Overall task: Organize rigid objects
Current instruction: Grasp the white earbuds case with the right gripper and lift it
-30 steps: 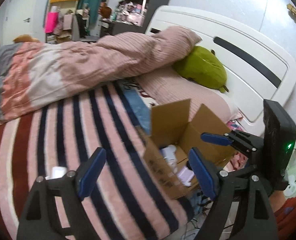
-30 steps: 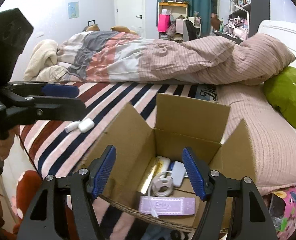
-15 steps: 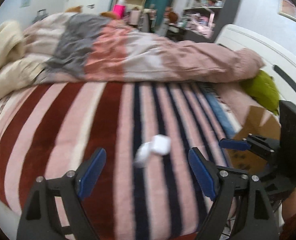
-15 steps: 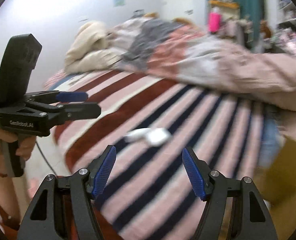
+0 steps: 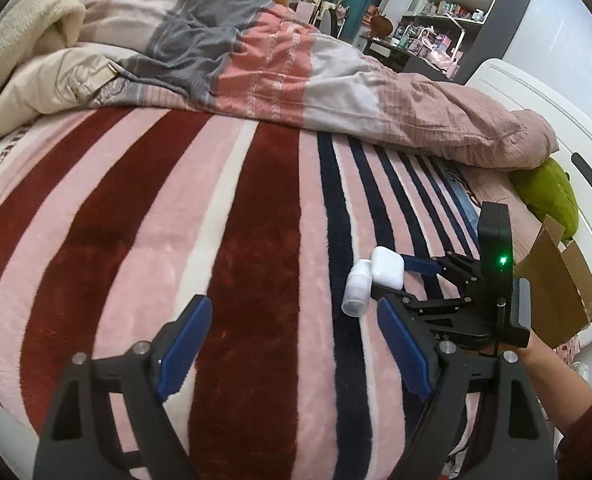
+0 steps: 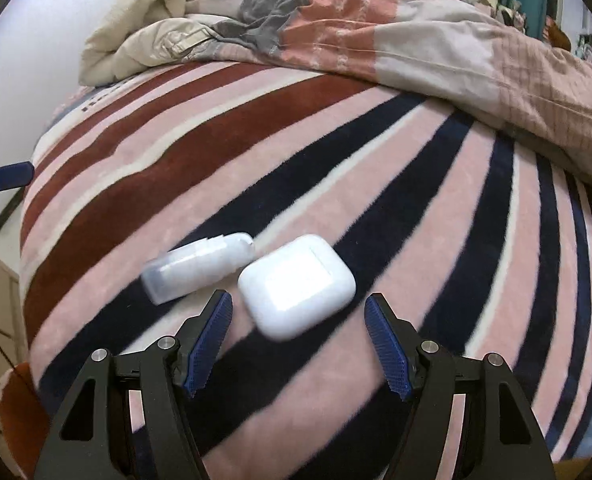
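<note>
A white earbud case (image 6: 296,286) lies on the striped blanket (image 6: 375,168), touching a small white bottle (image 6: 198,266) lying on its side to its left. My right gripper (image 6: 299,320) is open, its blue pads just short of the case on either side. In the left wrist view the case (image 5: 387,267) and bottle (image 5: 355,294) lie ahead to the right, beside the right gripper (image 5: 399,284). My left gripper (image 5: 292,344) is open and empty over the blanket. The cardboard box (image 5: 555,292) stands at the right edge of the bed.
A rumpled pink and grey duvet (image 5: 276,64) and a cream blanket (image 6: 144,28) lie across the far side of the bed. A green plush (image 5: 551,196) rests by the white headboard (image 5: 535,100). Shelves (image 5: 455,8) stand beyond the bed.
Both grippers have swung left from the cardboard box to the striped blanket. My right gripper has closed in on the earbud case and bottle. Both stay open.
</note>
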